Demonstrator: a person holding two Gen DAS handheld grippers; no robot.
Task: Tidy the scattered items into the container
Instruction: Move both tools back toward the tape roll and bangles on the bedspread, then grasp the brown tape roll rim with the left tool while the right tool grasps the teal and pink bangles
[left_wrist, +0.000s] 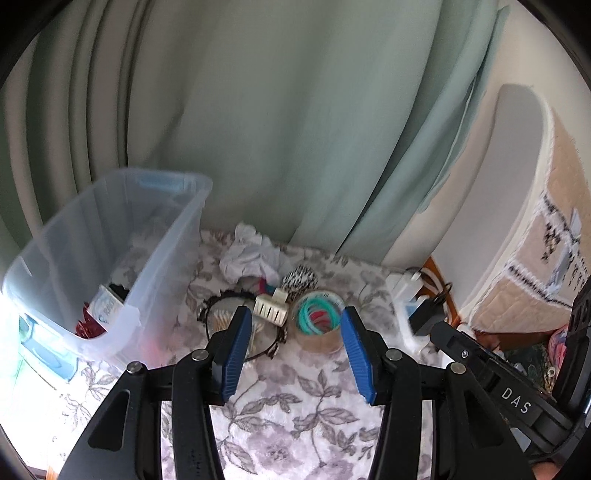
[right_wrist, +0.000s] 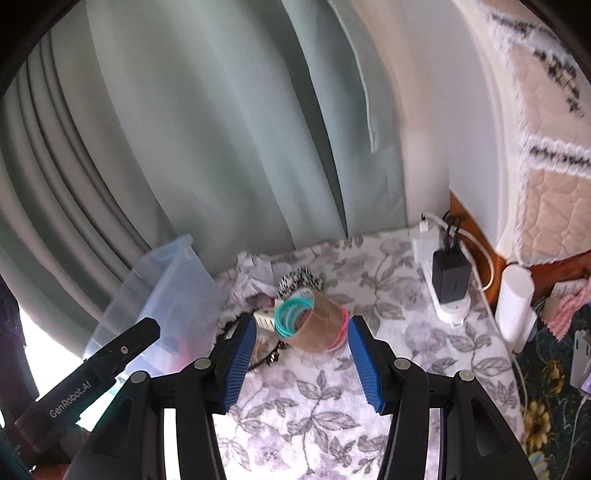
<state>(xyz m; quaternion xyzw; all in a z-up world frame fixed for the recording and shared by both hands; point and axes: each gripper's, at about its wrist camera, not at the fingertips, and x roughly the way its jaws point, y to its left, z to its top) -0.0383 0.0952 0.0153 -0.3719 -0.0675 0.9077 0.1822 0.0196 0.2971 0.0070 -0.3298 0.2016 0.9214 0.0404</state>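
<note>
Both grippers, left gripper (left_wrist: 295, 325) and right gripper (right_wrist: 303, 338), gape empty; approach the tape roll (right_wrist: 317, 326) squarely, clamping its wall, then carry left to the container (left_wrist: 110, 254).

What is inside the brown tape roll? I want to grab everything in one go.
The tape roll holds teal and red-pink elastic hair bands in its core. Its wall hides how many bands sit deeper.

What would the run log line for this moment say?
left gripper: open, empty | right gripper: open, facing brown tape roll ringed with teal and pink hair ties | clear plastic bin: few items inside | tape roll: on floral cloth
</note>
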